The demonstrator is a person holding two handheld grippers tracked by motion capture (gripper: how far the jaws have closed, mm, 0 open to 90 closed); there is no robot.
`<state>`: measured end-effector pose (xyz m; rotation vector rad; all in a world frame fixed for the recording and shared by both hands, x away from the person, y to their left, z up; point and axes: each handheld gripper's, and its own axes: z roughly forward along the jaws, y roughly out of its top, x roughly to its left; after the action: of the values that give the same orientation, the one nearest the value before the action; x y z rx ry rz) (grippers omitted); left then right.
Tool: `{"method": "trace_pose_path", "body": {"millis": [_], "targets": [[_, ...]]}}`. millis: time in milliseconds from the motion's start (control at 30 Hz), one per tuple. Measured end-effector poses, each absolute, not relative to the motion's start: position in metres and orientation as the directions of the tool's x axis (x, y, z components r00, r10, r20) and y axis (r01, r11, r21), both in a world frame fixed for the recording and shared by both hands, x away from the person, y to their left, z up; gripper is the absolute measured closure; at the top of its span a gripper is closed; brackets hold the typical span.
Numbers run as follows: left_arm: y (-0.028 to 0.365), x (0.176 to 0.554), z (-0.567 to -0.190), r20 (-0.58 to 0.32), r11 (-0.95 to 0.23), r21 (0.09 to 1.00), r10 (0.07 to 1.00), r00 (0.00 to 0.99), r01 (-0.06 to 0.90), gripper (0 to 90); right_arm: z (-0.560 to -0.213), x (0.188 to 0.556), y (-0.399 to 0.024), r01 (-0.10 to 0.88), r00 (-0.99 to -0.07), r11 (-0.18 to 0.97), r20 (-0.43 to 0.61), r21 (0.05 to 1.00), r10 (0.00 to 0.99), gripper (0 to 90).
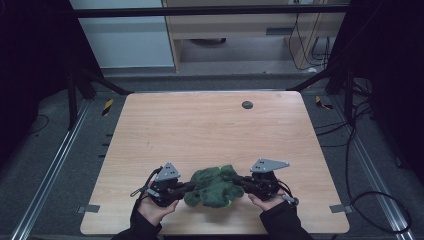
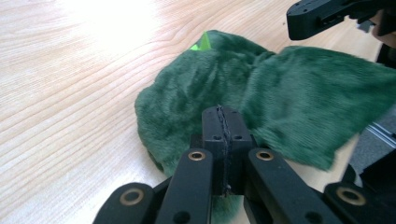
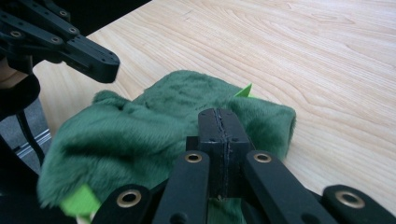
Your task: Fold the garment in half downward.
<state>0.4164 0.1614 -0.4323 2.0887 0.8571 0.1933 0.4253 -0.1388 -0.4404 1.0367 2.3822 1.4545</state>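
A dark green plush cloth [image 1: 212, 186] lies bunched near the front edge of the pale wooden surface [image 1: 210, 125], between the two tools. The left hand-held gripper [image 1: 186, 187] enters from the cloth's left side and the right hand-held gripper [image 1: 241, 181] from its right, so that each takes an opposite margin; this symmetric hold suggests the cloth is about to be lifted or drawn out flat rather than dragged. In the left gripper view the jaws stand pressed together with a thin fold of the cloth [image 2: 261, 93] pinched at their base, and the pile spreads away beyond the tips. The right gripper view shows the same arrangement: jaws clenched, green fabric [image 3: 154, 121] trapped below them and heaped ahead. Small bright green tabs [image 3: 79, 201] project from the fabric; whether these are labels or trim cannot be judged at this resolution. The opposite tool appears at the upper edge of each gripper view, confirming how close together the two grips sit. A dark round fitting [image 1: 247, 105] lies well apart, towards the far side.
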Motion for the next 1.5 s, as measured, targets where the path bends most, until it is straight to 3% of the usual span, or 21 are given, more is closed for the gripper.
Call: {"method": "trace_pose_path", "body": {"millis": [633, 933, 1500], "targets": [[0.141, 0.406, -0.473, -0.152, -0.523, 0.662, 0.608, 0.779, 0.537, 89.8, -0.47, 0.414, -0.133, 0.52, -0.756, 0.366, 0.216, 0.772, 0.618, 89.6], [0.161, 0.413, -0.455, -0.126, -0.45, 0.722, 0.662, 0.739, 0.526, 88.9, -0.462, 0.417, -0.138, 0.492, -0.75, 0.326, 0.203, 0.807, 0.63, 86.4], [0.229, 0.448, -0.456, -0.083, -0.312, 0.752, 0.829, 0.553, 0.581, 72.9, -0.457, 0.446, -0.191, 0.494, -0.547, 0.204, 0.12, 0.845, 0.828, 69.0]]}}
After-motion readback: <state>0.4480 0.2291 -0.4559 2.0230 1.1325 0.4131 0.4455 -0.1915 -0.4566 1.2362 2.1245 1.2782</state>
